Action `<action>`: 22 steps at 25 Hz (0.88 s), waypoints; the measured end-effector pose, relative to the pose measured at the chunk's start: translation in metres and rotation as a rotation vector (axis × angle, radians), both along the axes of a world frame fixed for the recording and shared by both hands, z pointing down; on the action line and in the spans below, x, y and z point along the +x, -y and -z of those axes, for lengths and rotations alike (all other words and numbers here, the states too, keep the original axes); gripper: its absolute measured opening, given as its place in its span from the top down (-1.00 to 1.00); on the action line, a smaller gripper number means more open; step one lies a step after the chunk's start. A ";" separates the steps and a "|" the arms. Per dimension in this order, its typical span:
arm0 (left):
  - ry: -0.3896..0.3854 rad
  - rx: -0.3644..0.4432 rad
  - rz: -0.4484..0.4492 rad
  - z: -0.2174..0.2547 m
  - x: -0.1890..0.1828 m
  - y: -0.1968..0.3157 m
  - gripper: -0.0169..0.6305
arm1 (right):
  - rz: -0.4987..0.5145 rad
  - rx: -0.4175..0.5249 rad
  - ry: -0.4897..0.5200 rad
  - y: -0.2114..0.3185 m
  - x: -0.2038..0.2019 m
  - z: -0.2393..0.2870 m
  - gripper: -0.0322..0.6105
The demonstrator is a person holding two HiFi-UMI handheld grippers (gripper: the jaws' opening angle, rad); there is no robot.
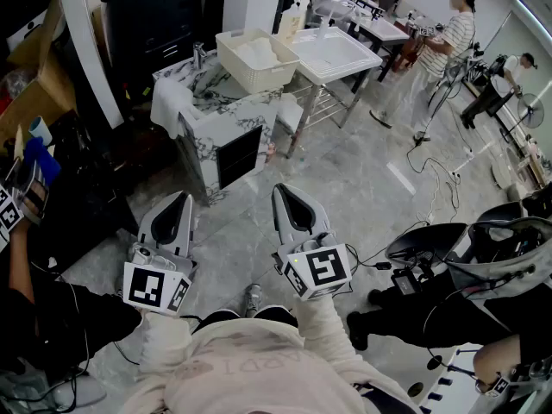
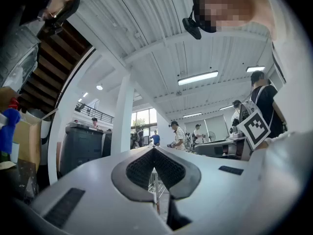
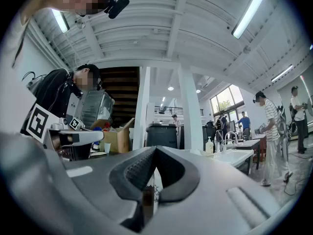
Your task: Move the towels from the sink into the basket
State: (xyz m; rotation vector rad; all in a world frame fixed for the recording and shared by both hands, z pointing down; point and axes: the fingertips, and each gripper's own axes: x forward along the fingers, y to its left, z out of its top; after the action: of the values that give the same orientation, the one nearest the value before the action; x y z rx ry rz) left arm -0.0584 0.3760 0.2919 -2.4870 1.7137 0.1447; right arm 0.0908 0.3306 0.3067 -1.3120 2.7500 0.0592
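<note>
A white towel (image 1: 169,102) hangs over the left edge of the marble-patterned sink cabinet (image 1: 226,132). The white slatted basket (image 1: 256,59) stands on the cabinet's far right end, behind a faucet (image 1: 198,54). I cannot tell what lies in the sink. My left gripper (image 1: 183,200) and right gripper (image 1: 281,191) are side by side close to my body, over the floor and well short of the cabinet. Both are shut with nothing between the jaws, as the left gripper (image 2: 154,148) and right gripper (image 3: 155,149) show in their own views.
A white table (image 1: 338,54) on a metal frame stands right of the cabinet. A cardboard box (image 1: 34,84) and dark clutter are at the left. People sit close on both sides, another person (image 1: 448,37) stands at the back right. Cables (image 1: 431,158) trail over the grey floor.
</note>
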 end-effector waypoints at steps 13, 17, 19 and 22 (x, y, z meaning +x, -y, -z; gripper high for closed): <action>-0.007 -0.002 0.004 -0.006 0.001 0.027 0.93 | 0.007 0.006 -0.013 0.027 -0.002 -0.004 0.87; -0.008 -0.001 0.012 -0.006 0.001 0.042 0.93 | 0.008 0.004 0.002 0.045 -0.002 -0.004 0.87; -0.007 0.001 0.012 -0.007 0.001 0.050 0.93 | 0.015 0.008 0.005 0.054 -0.003 -0.005 0.87; -0.003 0.005 0.018 -0.008 0.003 0.062 0.93 | 0.038 0.012 0.012 0.068 -0.004 -0.006 0.87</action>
State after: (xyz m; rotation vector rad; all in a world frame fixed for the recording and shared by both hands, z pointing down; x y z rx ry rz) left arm -0.0553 0.3140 0.2995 -2.4685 1.7337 0.1519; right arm 0.0868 0.2631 0.3123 -1.2532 2.7592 0.0648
